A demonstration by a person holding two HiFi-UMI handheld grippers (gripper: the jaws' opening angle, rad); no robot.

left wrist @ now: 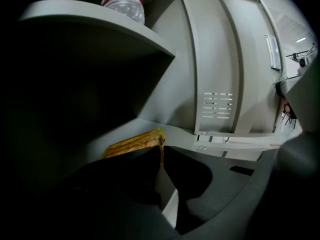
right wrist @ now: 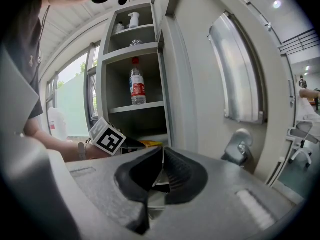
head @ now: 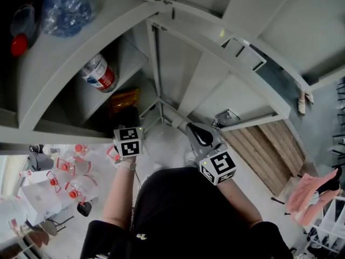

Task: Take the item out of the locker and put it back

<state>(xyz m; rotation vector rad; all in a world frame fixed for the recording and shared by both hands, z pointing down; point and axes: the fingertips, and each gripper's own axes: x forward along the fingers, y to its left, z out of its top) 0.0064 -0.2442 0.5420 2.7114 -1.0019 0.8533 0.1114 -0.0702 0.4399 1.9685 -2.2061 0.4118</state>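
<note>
A yellow-orange packet (left wrist: 132,144) lies on the low shelf of the open grey locker (head: 81,47). My left gripper (left wrist: 161,159) reaches into that compartment, and its jaws pinch the packet's near corner in a thin vertical strip. The head view shows the packet (head: 124,100) just beyond the left gripper (head: 128,131). In the right gripper view the packet (right wrist: 150,144) peeks out behind the left gripper's marker cube (right wrist: 107,136). My right gripper (right wrist: 162,171) hangs outside the locker to the right, shut and empty, and appears in the head view as the right gripper (head: 200,135).
A water bottle (head: 99,74) stands on the shelf above the packet, and a large crumpled bottle (head: 64,7) sits higher up. The open locker door (right wrist: 240,74) with its handle (right wrist: 239,144) is at the right. Several bottles (head: 70,171) lie on the floor at left, with wooden boards (head: 269,150) at right.
</note>
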